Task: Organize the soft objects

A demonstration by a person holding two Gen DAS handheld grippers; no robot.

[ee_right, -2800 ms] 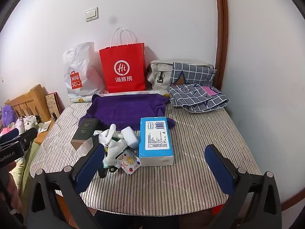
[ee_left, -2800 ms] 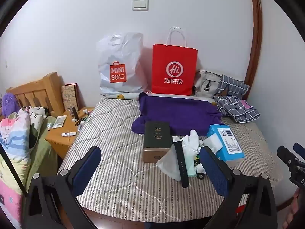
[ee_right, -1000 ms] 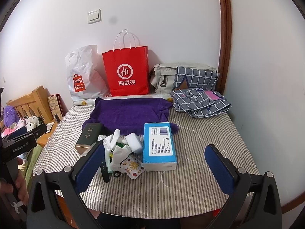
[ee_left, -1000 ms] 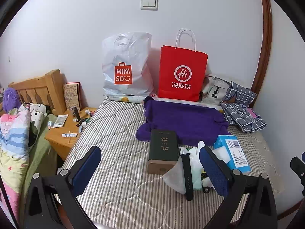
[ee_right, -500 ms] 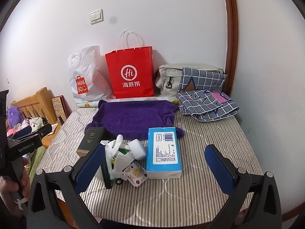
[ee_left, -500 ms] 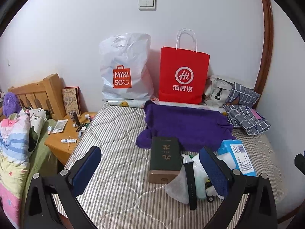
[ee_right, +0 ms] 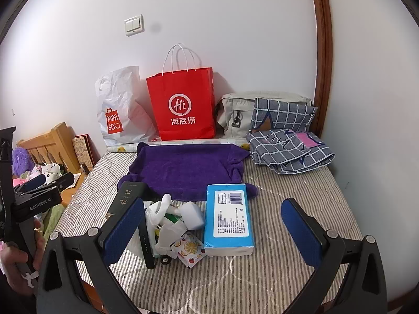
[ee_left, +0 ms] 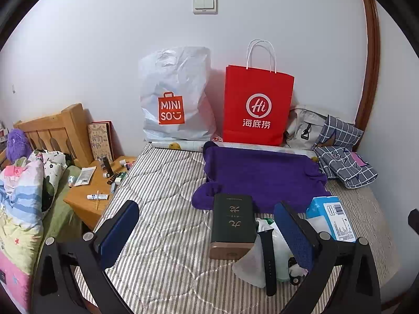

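A purple towel (ee_left: pixel 262 175) lies spread on the striped mattress (ee_left: pixel 162 183), in the right wrist view (ee_right: pixel 186 170) too. A grey checked cloth (ee_right: pixel 288 149) is heaped at the back right, also in the left wrist view (ee_left: pixel 345 162). A blue tissue pack (ee_right: pixel 229 217), a dark green box (ee_left: pixel 233 222) and a white plastic bag of small items (ee_right: pixel 167 222) lie in front of the towel. My left gripper (ee_left: pixel 209 233) is open and empty above the mattress's front. My right gripper (ee_right: pixel 212 233) is open and empty, the tissue pack beyond its fingers.
A red paper bag (ee_left: pixel 258 104), a white Miniso bag (ee_left: pixel 175 96) and a beige bag (ee_right: pixel 235 112) stand against the wall. A wooden nightstand (ee_left: pixel 89 191) with small items and a bed with bedding (ee_left: pixel 23 183) are to the left.
Both grippers have moved closer to the mattress and its items, which look larger now. Both stay open. Nothing on the mattress has moved.
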